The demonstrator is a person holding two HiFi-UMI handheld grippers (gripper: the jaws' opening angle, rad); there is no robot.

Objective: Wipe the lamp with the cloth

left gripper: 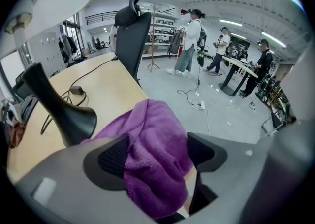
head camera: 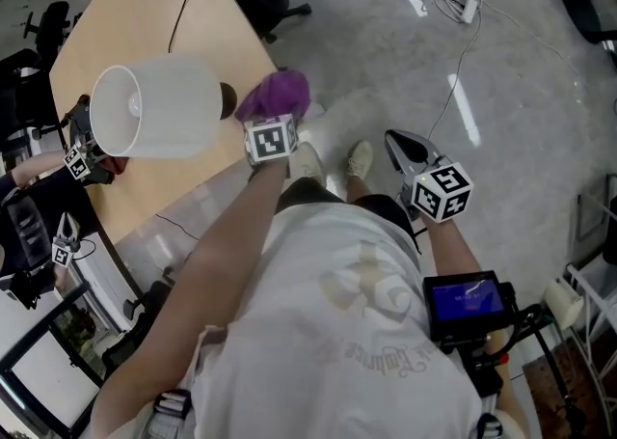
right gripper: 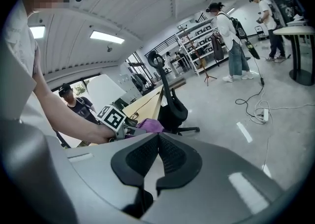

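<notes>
The lamp stands on the wooden table; its white shade tilts toward me above a dark base. The purple cloth lies bunched at the table's near corner beside that base. My left gripper reaches down over the cloth. In the left gripper view its jaws stand wide open around the cloth, which rests against the left pad and clear of the right one; the lamp's black base is just left. My right gripper hangs over the floor, shut and empty.
A black office chair stands beyond the table's corner. A black cable runs across the tabletop. Cords and a power strip lie on the floor. Several people stand far back. More marked grippers sit at the table's left edge.
</notes>
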